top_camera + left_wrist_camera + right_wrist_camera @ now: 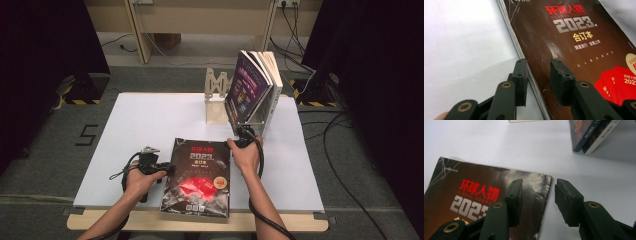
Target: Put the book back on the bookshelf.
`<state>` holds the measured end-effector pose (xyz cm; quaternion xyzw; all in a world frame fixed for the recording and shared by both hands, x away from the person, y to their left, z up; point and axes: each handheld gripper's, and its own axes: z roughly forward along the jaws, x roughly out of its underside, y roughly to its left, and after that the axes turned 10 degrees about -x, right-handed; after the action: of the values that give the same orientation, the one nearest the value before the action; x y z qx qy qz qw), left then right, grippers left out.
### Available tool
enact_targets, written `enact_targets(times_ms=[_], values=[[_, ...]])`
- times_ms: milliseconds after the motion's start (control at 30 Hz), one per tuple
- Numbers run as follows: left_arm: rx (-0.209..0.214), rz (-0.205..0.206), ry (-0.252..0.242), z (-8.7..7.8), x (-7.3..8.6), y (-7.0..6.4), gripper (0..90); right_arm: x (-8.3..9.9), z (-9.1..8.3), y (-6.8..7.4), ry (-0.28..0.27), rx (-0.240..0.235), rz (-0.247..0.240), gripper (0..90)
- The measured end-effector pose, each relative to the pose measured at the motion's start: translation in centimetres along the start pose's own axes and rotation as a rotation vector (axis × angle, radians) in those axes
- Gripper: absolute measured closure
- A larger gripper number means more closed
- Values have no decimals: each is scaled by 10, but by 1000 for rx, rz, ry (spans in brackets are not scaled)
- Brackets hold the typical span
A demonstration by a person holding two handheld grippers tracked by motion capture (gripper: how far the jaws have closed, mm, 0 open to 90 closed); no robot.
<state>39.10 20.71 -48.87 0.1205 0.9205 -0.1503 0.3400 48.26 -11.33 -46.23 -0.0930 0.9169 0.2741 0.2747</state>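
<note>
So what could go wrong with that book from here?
Both grippers are open astride the book's edges, the left gripper at its spine side, the right gripper at its far corner. Closing there may catch just the glossy cover and crease it. Lifted by two edges, it could sag or slip. Carried carelessly, it might knock the leaning books.

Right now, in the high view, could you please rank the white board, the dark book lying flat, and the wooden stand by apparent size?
1. White board, by far the largest.
2. Dark book, lying flat on it near the front edge.
3. Wooden stand, smallest; it sits farther from the camera, so it may look smaller than it is.
</note>
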Motion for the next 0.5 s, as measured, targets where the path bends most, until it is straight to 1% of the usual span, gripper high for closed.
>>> enact_targets(times_ms=[67,100,167,200,233,300,333,367,400,433,500], values=[[8,5,2,0,1,-2,663,-2,2,-1,7,8,5,565],[11,11,3,0,1,-3,659,-3,4,-2,7,8,16,565],[15,8,5,0,1,-3,649,-4,6,-4,12,13,6,565],[16,6,4,0,1,-3,644,-4,7,-5,12,15,10,565],[14,8,4,0,1,-3,642,-4,8,-7,12,16,6,565],[12,12,1,0,1,-4,638,-5,10,-7,19,17,28,565],[10,14,1,0,1,-4,636,-5,11,-9,17,11,14,564],[6,21,2,0,1,-4,633,-5,12,-8,20,12,35,564],[5,24,1,0,1,-5,631,-5,13,-8,20,10,32,563],[5,25,1,0,1,-5,632,-6,14,-8,15,6,20,561],[3,28,-1,0,1,-6,634,-7,16,-7,13,9,33,556]])
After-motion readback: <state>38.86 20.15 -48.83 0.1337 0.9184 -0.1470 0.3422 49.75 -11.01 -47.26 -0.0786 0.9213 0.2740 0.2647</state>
